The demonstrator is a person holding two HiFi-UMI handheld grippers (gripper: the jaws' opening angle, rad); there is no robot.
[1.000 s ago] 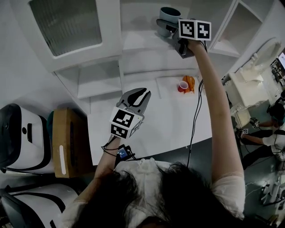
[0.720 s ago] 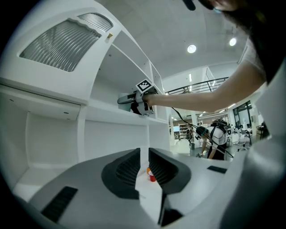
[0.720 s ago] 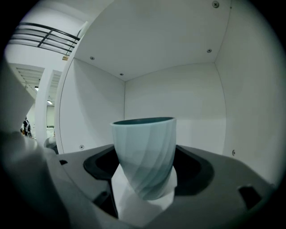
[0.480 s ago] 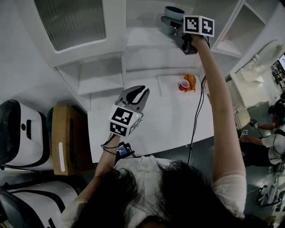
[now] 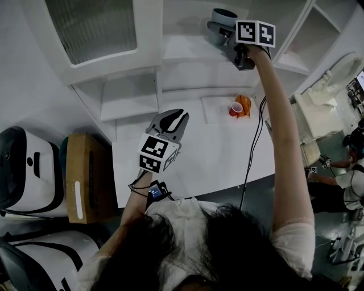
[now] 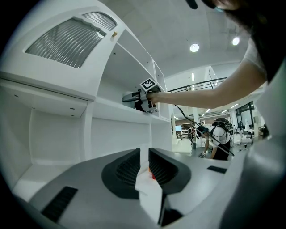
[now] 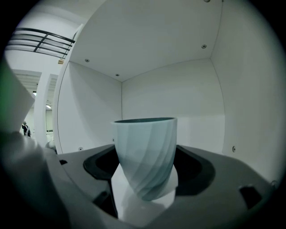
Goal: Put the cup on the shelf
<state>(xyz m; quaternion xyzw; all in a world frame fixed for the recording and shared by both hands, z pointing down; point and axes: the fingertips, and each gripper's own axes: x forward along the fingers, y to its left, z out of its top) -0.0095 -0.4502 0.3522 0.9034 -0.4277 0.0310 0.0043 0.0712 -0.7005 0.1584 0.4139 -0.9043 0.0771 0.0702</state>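
Observation:
A blue-grey cup (image 5: 223, 17) with a spiral-ribbed wall stands upright inside the top shelf compartment (image 5: 187, 48) of the white cabinet. My right gripper (image 5: 216, 31) is raised at arm's length and shut on the lower half of the cup (image 7: 145, 147); its dark pads (image 7: 100, 163) press on both sides. Whether the cup's base rests on the shelf floor I cannot tell. My left gripper (image 5: 177, 118) hovers over the white table (image 5: 216, 153), shut with nothing in it. In the left gripper view the jaws (image 6: 144, 163) leave only a thin slit.
A small red cup (image 5: 234, 108) and an orange thing (image 5: 244, 105) lie on a white board (image 5: 213, 111) at the table's back. Lower open shelf compartments (image 5: 128, 96) sit below a ribbed cabinet door (image 5: 91, 28). A cardboard box (image 5: 85, 179) and white machines (image 5: 23, 170) stand on the left.
My right gripper has carried the cup a little further up and right into the top compartment. The left gripper has sunk slightly toward me.

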